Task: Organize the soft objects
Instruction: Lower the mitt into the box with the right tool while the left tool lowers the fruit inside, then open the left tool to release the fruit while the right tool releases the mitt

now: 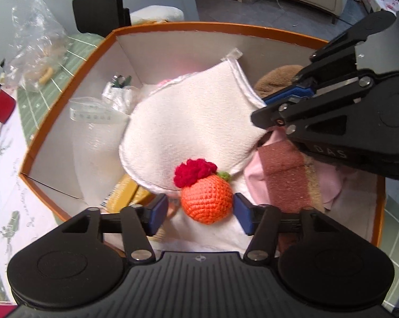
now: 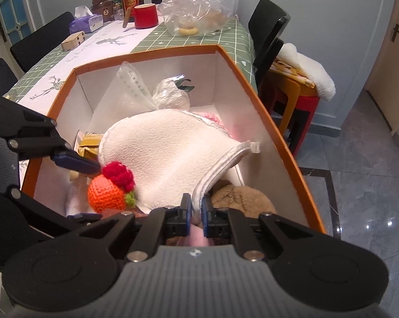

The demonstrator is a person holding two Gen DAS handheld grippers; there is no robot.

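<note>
My left gripper (image 1: 200,213) jaws stand wide, astride the orange crocheted ball (image 1: 206,198) at lower centre, untouched; my right gripper (image 2: 196,206) pinches the white towelling cloth's (image 2: 167,143) hem. I should lower the cloth gently.

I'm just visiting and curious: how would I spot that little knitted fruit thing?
Find the big orange-rimmed box on the table. Inside, beside the white cloth, the crocheted ball sits between the left gripper's open fingers. It alone is bright orange, with a red tuft.

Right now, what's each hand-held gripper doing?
Left hand-held gripper: open around the crochet orange, pads not pressing it.
Right hand-held gripper: shut on the white cloth edge.
</note>
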